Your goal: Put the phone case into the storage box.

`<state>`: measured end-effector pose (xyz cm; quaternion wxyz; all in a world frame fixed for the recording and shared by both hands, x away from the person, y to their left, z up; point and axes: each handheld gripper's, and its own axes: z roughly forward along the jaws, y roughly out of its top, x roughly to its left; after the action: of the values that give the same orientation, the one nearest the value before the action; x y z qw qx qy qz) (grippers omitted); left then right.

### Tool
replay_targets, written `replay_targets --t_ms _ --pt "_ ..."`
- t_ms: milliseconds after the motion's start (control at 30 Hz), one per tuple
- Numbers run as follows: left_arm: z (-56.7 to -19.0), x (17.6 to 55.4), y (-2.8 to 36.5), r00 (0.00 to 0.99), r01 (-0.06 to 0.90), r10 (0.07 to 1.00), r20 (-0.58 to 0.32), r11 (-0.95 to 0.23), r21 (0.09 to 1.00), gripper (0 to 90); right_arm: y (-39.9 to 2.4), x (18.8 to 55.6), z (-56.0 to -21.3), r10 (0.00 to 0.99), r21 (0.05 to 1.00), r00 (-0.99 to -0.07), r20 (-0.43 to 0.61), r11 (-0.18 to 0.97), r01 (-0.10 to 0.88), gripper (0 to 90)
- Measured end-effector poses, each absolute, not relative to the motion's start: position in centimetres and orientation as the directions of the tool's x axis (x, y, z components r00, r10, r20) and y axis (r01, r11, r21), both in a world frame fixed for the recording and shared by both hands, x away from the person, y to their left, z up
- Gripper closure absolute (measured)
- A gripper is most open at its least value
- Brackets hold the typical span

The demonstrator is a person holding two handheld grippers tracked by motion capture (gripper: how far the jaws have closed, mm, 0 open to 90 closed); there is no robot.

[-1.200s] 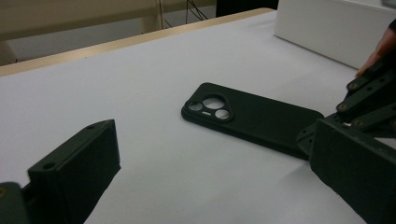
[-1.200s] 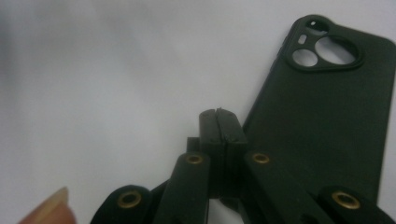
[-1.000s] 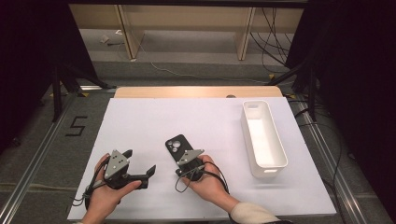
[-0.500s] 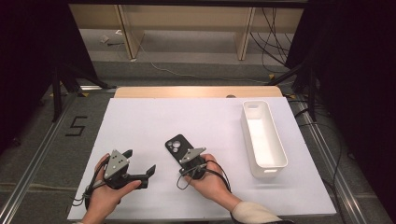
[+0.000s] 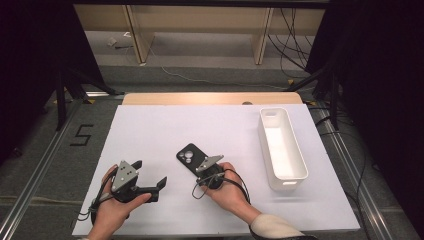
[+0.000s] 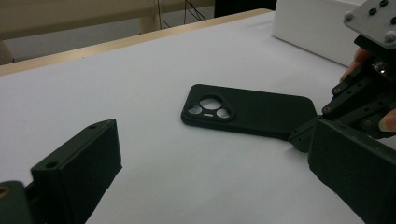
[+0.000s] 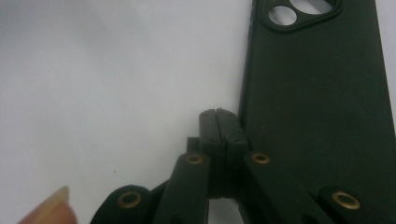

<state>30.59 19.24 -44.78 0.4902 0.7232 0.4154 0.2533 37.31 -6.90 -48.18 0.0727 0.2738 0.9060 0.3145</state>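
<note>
Lying flat on the white tabletop (image 5: 165,125), the black phone case (image 5: 189,159) remains ungrasped; right tongs (image 7: 222,122) pressed together touch its near edge, left tongs (image 5: 150,176) spread wide, white bin (image 5: 281,150) empty.

I see a white oblong bin (image 5: 282,150) standing on the right part of the worktop (image 5: 160,130), which a white sheet covers. A bare wooden strip (image 5: 210,98) runs along its far edge, and cables (image 5: 292,45) trail across the floor beyond.
</note>
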Motion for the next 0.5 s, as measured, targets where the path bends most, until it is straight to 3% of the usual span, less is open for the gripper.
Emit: replay_targets --t_ms 267,367,500 --pt "-44.8 30.6 19.2 0.526 0.354 0.849 -0.042 -0.174 0.919 2.2 -7.0 38.1 -46.4 0.537 0.647 -0.843 0.023 0.634 0.422 87.4" --pt "-44.8 30.6 19.3 0.526 0.353 0.849 -0.042 -0.173 0.919 2.2 -6.9 39.3 -45.4 0.555 0.647 -0.832 0.003 0.633 0.425 78.2" --pt "-44.8 30.6 19.3 0.526 0.355 0.849 -0.043 -0.173 0.919 2.2 -6.6 40.6 -44.9 0.545 0.613 -0.838 -0.030 0.672 0.415 53.8"
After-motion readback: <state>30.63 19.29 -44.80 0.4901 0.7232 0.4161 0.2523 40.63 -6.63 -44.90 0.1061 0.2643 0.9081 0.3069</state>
